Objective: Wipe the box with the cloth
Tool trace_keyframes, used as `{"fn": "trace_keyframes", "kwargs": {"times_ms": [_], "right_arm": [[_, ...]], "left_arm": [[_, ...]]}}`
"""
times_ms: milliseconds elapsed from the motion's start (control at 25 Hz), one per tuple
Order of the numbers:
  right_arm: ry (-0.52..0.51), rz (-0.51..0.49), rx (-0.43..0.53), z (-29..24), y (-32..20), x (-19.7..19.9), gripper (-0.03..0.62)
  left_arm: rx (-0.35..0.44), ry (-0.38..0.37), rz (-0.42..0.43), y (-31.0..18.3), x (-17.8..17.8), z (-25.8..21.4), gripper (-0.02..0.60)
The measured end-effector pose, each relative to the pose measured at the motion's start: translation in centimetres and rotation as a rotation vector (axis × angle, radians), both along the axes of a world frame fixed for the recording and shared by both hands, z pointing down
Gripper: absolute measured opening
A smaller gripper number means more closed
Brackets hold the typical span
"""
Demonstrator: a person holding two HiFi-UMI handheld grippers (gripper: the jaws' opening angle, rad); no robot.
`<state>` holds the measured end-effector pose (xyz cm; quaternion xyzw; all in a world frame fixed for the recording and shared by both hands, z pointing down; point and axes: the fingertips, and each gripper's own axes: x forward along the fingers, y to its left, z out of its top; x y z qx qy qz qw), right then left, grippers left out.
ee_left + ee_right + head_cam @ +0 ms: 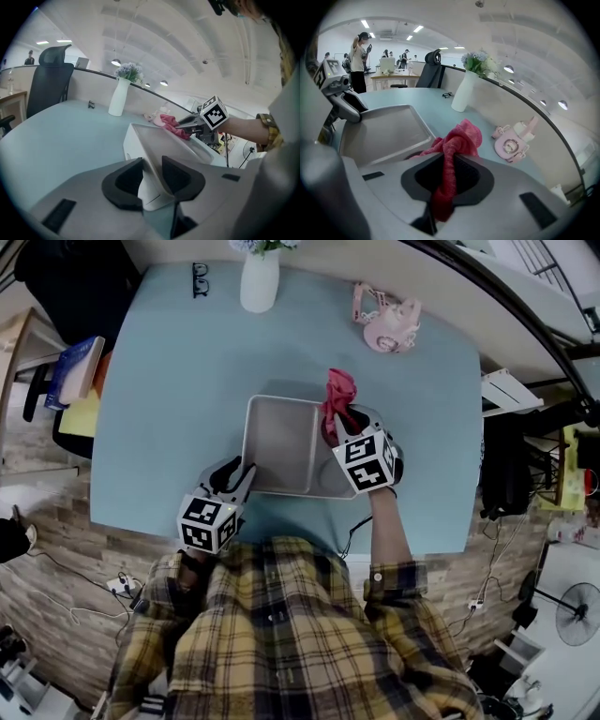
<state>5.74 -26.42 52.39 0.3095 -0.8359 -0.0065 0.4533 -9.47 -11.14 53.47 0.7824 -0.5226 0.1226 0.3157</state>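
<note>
Nearest the person, the left gripper (pixel 239 474) had its fingers clamped on the wall of the one box (pixel 281 442) at its 7 o'clock corner. The left gripper view showed that thin wall (pixel 159 138) running between the pads. The box sat open side up at mid-table (pixel 169 390). It looked almost square from above, so its long axis could not be told.

At the box's 3 o'clock rim, the right gripper (pixel 342 423) had its fingers closed on the one red cloth (pixel 339 390). The cloth's length pointed toward 12 o'clock. Only the right gripper view showed the cloth (pixel 459 138) pinched between the pads and trailing back behind them.

Farther off stood one vase (pixel 260 279), one pair of glasses (pixel 200 279) and one pink clock (pixel 386 320). The clock's dial (pixel 512 145) showed only in the right gripper view.
</note>
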Motion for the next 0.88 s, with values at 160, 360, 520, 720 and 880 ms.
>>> {"fn": "trace_keyframes", "kwargs": {"times_ms": [160, 360, 520, 720, 880], "right_arm": [[0.041, 0.030, 0.012, 0.0, -0.3, 2.3, 0.054], [0.040, 0.064, 0.009, -0.2, 0.1, 4.4, 0.054], [0.046, 0.094, 0.023, -0.6, 0.6, 5.3, 0.054], [0.045, 0.150, 0.011, -0.5, 0.6, 7.3, 0.054], [-0.026, 0.203, 0.001, -1.1, 0.7, 8.4, 0.055]], "left_arm": [[-0.002, 0.001, 0.003, 0.0, 0.1, 0.0, 0.126], [-0.004, 0.002, -0.001, -0.1, 0.0, 0.0, 0.126], [-0.004, 0.002, 0.000, -0.1, 0.1, 0.0, 0.126], [0.001, 0.002, 0.001, -0.1, 0.0, 0.0, 0.126], [0.004, 0.005, 0.003, 0.0, 0.1, 0.0, 0.126]]}}
